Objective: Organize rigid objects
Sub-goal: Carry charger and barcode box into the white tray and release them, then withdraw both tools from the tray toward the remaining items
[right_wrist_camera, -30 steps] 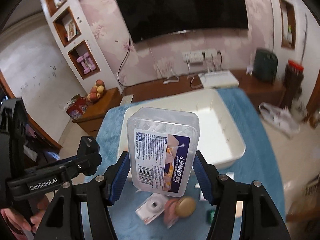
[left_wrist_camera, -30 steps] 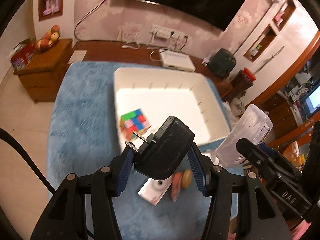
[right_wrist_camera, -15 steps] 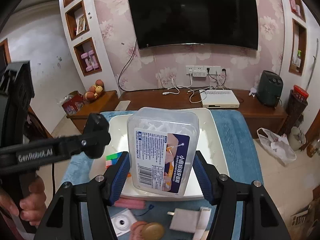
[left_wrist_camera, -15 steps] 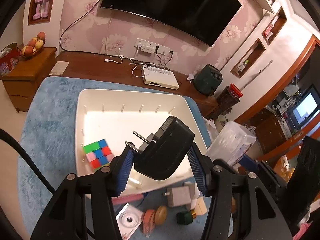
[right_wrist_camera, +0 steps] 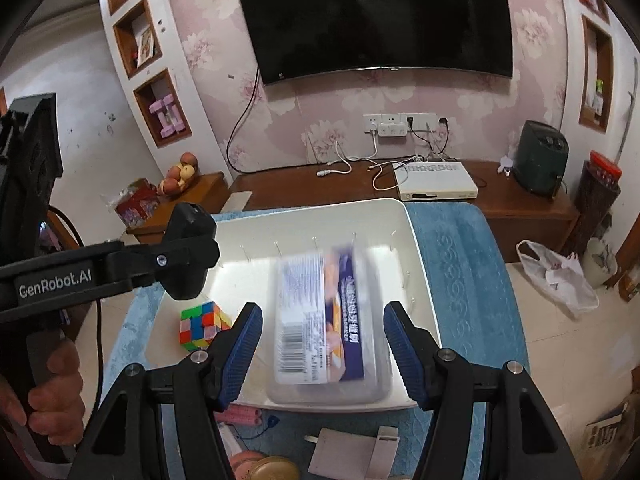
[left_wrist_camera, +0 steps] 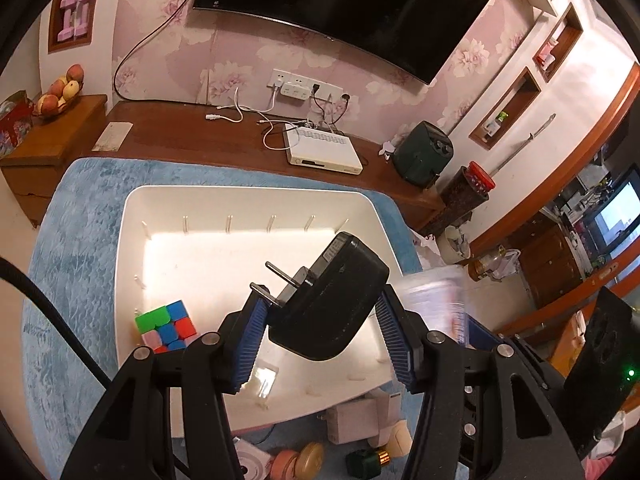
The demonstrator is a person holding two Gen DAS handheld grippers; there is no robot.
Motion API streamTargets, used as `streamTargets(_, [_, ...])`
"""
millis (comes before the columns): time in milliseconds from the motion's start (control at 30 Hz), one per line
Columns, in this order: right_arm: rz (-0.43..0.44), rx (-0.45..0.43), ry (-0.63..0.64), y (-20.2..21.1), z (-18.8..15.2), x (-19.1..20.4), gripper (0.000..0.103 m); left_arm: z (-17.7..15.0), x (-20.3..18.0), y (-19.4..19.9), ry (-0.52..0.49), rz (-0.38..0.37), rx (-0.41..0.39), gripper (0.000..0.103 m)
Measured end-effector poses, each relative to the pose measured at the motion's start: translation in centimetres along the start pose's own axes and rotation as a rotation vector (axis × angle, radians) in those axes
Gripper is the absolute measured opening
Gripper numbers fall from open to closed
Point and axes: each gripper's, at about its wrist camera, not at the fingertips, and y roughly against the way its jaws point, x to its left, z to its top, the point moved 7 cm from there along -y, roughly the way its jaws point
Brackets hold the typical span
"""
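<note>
The left claw (left_wrist_camera: 320, 298) is clamped on a black plug adapter (left_wrist_camera: 332, 312). Its blue pads press on the two flat flanks and the metal prongs jut out to the left, clear of the pads, so the grip sits on the solid body rather than on the pins. It holds the adapter in the air above the middle of the white tray (left_wrist_camera: 248, 192), which looks like the collecting place for the hard items. The tray sits on the blue cloth that covers the desk (left_wrist_camera: 76, 240), towards its far edge. A coloured puzzle cube (left_wrist_camera: 166, 326) already lies in the tray's near left corner, which leaves the middle and right of the floor free. The right claw (right_wrist_camera: 323, 308) stands over the tray's near right part with a clear plastic box (right_wrist_camera: 324, 328) between its jaws. The box is tipped with its label facing up and is blurred while the claw is sharp. A sliver of space shows at the left pad, so I cannot tell whether the pads press on it or it is dropping. My guess is that it is meant to land flat by the tray's right wall. A white charger (right_wrist_camera: 340, 452) and a round tin (left_wrist_camera: 312, 456) wait on the cloth at the desk's near edge, outside the tray.
</note>
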Motion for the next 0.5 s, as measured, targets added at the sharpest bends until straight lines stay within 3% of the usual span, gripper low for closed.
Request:
streamTargets(100, [0.005, -0.016, -0.005, 0.1, 0.3, -0.4, 0.064, 0.2, -0.3, -0.3, 0.001, 0.0, 0.005, 0.061])
streamTargets(200, [0.014, -0.017, -0.014, 0.2, 0.3, -0.6, 0.064, 0.5, -0.4, -0.2, 0.012, -0.005, -0.005, 0.077])
streamTargets(500, [0.014, -0.042, -0.028, 1.4, 0.3, -0.9, 0.071, 1.0, -0.3, 1.3, 0.023, 0.006, -0.044, 0.081])
